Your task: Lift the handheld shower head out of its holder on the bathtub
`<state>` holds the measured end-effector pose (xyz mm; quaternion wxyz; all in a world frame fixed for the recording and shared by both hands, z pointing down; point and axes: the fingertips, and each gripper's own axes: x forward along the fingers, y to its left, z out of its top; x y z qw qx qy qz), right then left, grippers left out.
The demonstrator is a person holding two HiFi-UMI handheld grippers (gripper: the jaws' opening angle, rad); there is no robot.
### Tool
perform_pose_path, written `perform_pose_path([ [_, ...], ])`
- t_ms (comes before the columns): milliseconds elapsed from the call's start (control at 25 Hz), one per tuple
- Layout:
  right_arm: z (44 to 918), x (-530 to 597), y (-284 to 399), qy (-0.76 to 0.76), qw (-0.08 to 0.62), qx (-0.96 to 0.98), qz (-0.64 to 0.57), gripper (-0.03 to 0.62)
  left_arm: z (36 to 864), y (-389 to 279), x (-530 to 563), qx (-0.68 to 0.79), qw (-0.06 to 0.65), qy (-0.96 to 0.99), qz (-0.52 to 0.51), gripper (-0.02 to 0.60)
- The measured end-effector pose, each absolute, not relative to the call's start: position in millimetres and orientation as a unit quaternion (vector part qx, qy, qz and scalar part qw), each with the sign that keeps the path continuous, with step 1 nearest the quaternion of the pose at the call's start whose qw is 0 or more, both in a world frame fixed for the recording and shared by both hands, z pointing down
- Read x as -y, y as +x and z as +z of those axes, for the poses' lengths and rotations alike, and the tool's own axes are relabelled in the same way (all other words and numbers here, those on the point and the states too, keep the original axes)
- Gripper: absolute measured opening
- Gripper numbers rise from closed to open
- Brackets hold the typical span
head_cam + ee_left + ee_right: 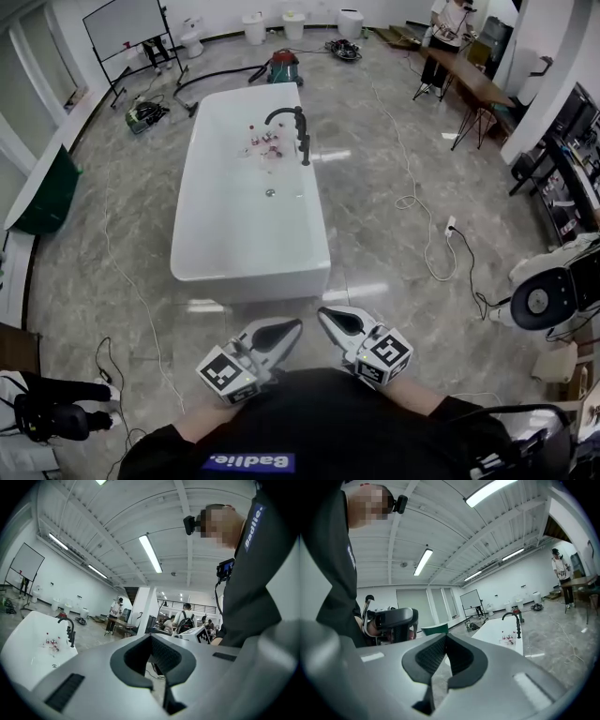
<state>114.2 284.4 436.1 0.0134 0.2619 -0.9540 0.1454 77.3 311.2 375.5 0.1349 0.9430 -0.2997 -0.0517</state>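
Note:
A white freestanding bathtub (pixel 216 244) stands on the grey floor ahead of me. On its right rim rises a black arched faucet (pixel 284 114), with the black handheld shower head (pixel 305 145) upright in its holder beside it. Both grippers hang close to my body, well short of the tub. My left gripper (pixel 289 327) and right gripper (pixel 328 315) are shut with nothing in them. The left gripper view shows its own jaws (pixel 151 637) closed and the tub (pixel 26 651) far off at the left. In the right gripper view the jaws (pixel 445 637) are closed too, with the faucet (pixel 514 619) small in the distance.
Small red and white items (pixel 262 145) lie in the tub. A red vacuum (pixel 283 66) and hose lie beyond it. A white cable and socket (pixel 449 226) run across the floor at right. A long table (pixel 473 80) with a person stands far right, and a whiteboard (pixel 127 26) far left.

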Motion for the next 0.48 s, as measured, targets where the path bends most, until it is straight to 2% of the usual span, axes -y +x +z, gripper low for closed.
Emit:
perform_pose_path([
  [240, 453, -238, 118, 0.265, 0.027, 0.952, 0.149, 0.003, 384, 63, -273, 0.335, 0.138, 0.930, -0.066, -0.006],
  [480, 454, -152, 76, 0.285, 0.033, 0.948, 0.134, 0.003, 392, 22, -196, 0.314, 0.141, 0.936, -0.073, -0.006],
])
